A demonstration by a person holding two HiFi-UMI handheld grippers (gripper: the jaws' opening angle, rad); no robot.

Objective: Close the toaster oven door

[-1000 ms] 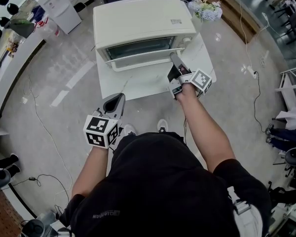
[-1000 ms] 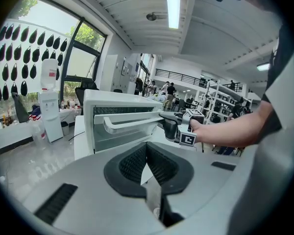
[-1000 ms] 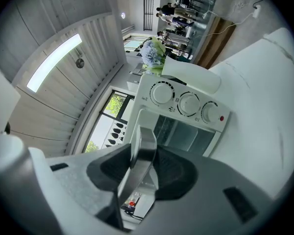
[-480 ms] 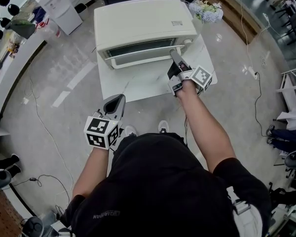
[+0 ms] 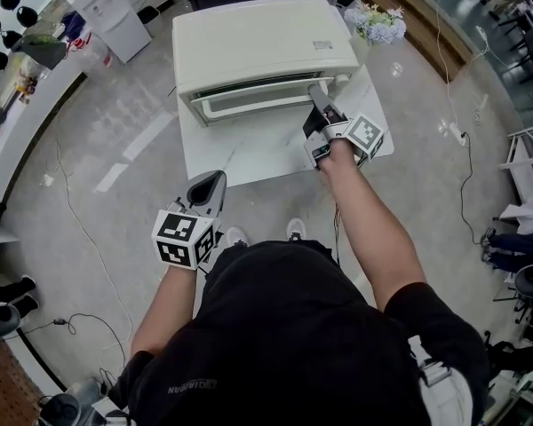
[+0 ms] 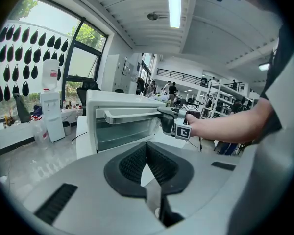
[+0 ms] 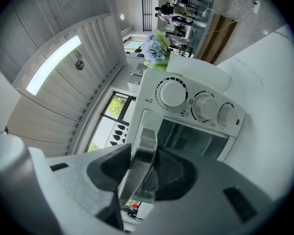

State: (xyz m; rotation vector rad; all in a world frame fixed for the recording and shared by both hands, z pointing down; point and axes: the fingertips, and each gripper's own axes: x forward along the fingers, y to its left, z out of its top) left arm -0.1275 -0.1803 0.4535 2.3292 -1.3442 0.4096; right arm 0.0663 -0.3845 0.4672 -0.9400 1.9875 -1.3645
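Cream-coloured and boxy, the toaster oven (image 5: 258,38) sits at the far edge of the white desk (image 5: 249,153). Its glass door (image 5: 249,103) stands steeper than a second ago, swung up until only a narrow strip shows below the oven's top. The right gripper (image 5: 314,100) has ridden up and inward with it, jaws pinching the right end of the door handle (image 7: 139,165). The close looks nearly done, probably with a last push left. The left gripper (image 5: 208,186) waits by the desk's near left corner, jaws pressed together on nothing. Whether the door has seated is hard to tell, because the oven's top hides the seam from above. The right gripper view also cuts off most of the handle.
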